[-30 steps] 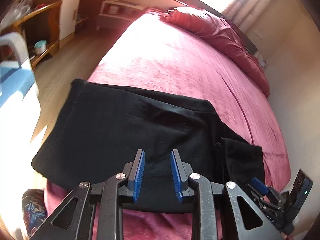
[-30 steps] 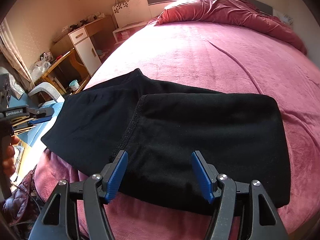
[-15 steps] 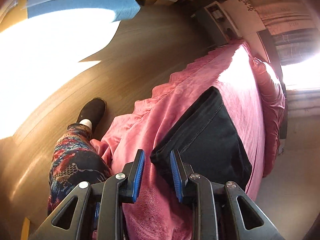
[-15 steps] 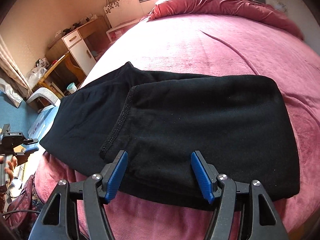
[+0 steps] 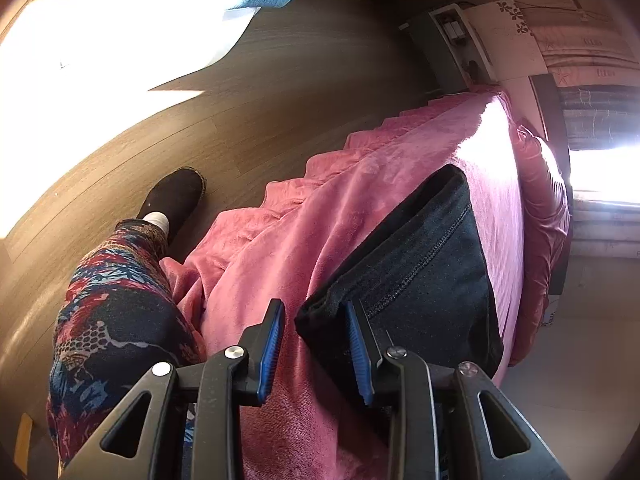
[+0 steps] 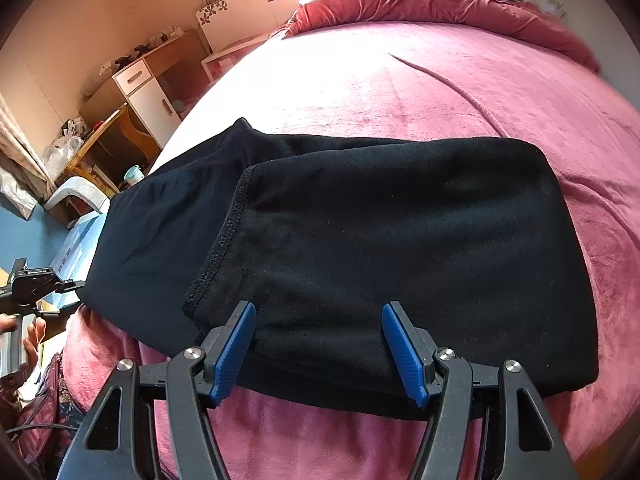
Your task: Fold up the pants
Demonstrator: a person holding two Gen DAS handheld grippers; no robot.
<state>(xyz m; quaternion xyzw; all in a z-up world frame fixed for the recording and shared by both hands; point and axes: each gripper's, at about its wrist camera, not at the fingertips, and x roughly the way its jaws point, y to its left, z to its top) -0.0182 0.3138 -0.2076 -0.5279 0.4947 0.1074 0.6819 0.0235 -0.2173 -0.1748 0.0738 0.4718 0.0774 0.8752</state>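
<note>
Pants (image 6: pixel 360 248) lie folded on bed (image 6: pixel 440 80); far edges hidden; both claws gape empty.

left wrist: rolled sideways, bed (image 5: pixel 400 208) edge | right wrist: over bed (image 6: pixel 440 80) | shared: pants (image 5: pixel 432 264)

Left gripper (image 5: pixel 314 350) open beside folded black pants (image 5: pixel 424 264) — pink blanket (image 5: pixel 320 224) beneath
</note>
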